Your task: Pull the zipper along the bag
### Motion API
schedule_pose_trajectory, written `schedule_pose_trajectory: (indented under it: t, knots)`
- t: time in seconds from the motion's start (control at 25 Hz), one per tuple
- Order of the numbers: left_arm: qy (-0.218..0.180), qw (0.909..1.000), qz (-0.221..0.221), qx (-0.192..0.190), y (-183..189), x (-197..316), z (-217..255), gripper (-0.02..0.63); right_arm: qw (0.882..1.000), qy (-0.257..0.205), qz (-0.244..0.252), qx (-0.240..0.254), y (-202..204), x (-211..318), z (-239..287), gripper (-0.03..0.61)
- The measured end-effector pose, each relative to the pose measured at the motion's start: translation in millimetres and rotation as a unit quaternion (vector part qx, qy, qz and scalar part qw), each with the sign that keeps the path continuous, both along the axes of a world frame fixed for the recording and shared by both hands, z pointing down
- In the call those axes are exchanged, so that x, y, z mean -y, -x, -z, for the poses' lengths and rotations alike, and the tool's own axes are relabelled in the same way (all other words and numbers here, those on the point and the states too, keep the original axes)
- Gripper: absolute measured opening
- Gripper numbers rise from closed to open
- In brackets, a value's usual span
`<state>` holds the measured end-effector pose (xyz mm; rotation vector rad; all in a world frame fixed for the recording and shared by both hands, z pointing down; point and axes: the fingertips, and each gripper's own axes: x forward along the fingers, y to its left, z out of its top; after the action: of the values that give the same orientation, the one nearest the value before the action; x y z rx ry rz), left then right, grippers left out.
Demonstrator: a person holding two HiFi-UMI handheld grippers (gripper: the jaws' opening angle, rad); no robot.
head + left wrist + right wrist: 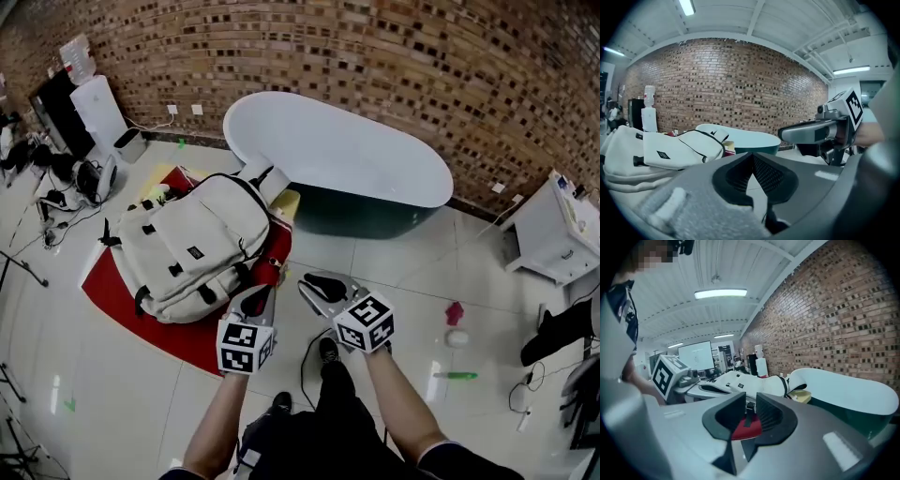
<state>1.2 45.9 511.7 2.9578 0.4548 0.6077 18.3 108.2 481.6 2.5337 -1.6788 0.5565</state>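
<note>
Approach step. Backpack [192,244] lies on red mat [178,333] on the floor, just ahead of both grippers, untouched. L gripper [255,302]: fingers pressed together, empty. R gripper [325,287]: fingers spread, nothing pinched. I'd anchor the fabric w/ L and find the zip pull w/ R (too small to see yet), then pull parallel to the track.

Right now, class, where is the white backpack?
In the head view the white backpack lies left of centre on the red mat, beside the bathtub at its left end.
</note>
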Motion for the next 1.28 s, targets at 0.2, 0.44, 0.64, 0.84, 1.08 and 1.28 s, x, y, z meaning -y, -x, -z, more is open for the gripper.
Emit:
schedule_pose_trajectory:
  t: [0.2,0.44,0.64,0.84,1.08,1.28]
  knots:
    - [-0.028,0.9962,0.08,0.023,-44.2,22.3,-30.0,0.003,0.993,0.043,0.111,0.012,-53.2,43.0,-47.9,0.075]
    - [-0.021,0.9818,0.18,0.057,-70.1,52.5,-49.8,0.055,0.972,0.089,0.212,0.043,-82.7,93.2,-107.5,0.097]
    - [-0.014,0.9707,0.228,0.075,-75.0,73.8,-62.9,0.075,0.954,0.165,0.244,0.06,-89.9,113.0,-165.5,0.129]
    - [0.016,0.9693,0.228,0.091,-80.4,87.8,-78.6,0.081,0.945,0.21,0.245,0.061,-89.7,120.1,-190.8,0.095]
    - [0.045,0.969,0.204,0.132,-84.8,87.7,-104.5,0.081,0.936,0.243,0.252,0.024,-100.2,115.8,-169.7,0.086]
    - [0.05,0.9697,0.187,0.149,-82.0,88.3,-114.1,0.081,0.907,0.313,0.274,-0.066,-113.5,104.4,-169.4,0.046]
